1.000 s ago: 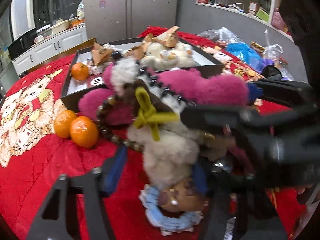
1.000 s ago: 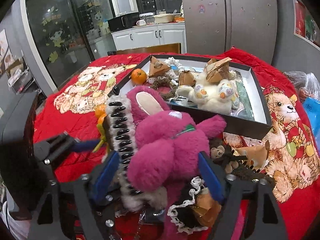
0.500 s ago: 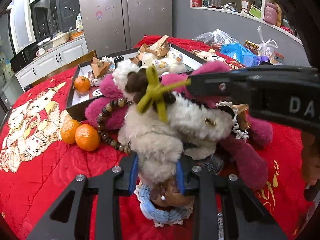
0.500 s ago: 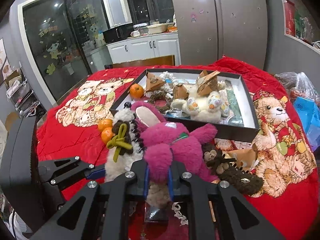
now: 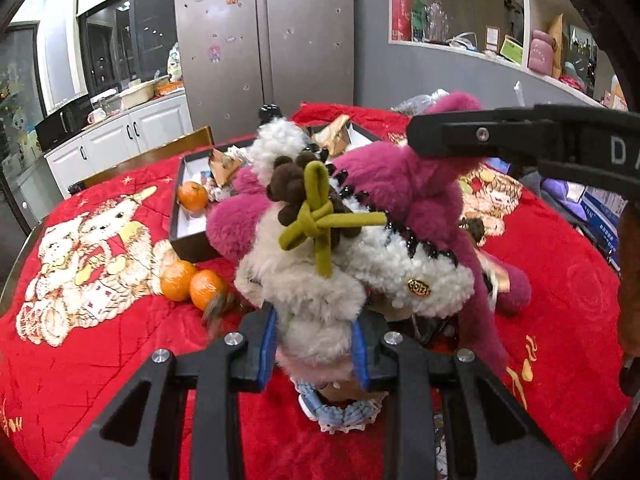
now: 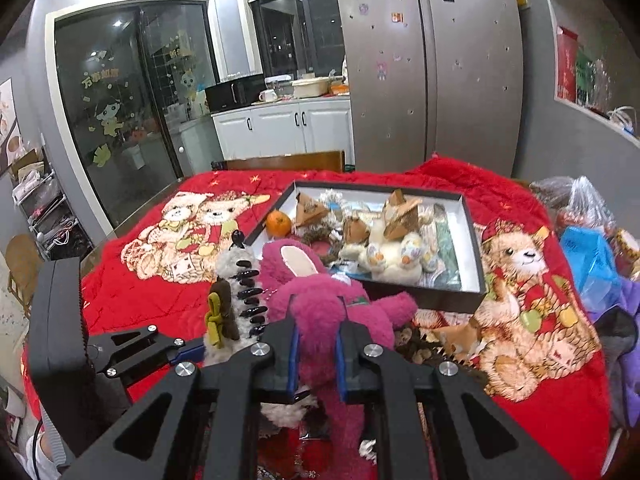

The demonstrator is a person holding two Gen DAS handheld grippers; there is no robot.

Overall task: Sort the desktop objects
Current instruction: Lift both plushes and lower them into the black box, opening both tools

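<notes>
My left gripper (image 5: pixel 314 344) is shut on a fluffy white plush toy (image 5: pixel 320 280) with a brown head and an olive bow, lifted off the red cloth. My right gripper (image 6: pixel 316 360) is shut on a magenta plush bear (image 6: pixel 320 308), also lifted. The two toys hang side by side and touch. The magenta bear (image 5: pixel 404 188) shows behind the white toy in the left wrist view; the white toy (image 6: pixel 236 304) shows left of the bear in the right wrist view. A black-rimmed box (image 6: pixel 472 248) holds plush toys, paper parcels and an orange beyond them.
Two oranges (image 5: pixel 192 286) lie on the red bear-print cloth (image 5: pixel 80 344) left of the box. A blue-frilled trinket (image 5: pixel 340 410) lies under the left gripper. Brown trinkets (image 6: pixel 436 340) lie right of the bear. Plastic bags (image 6: pixel 584 256) crowd the right edge.
Both grippers closed on their toys and raised them; the views tilted up. The bead bracelet that hung by the white toy is out of sight.
</notes>
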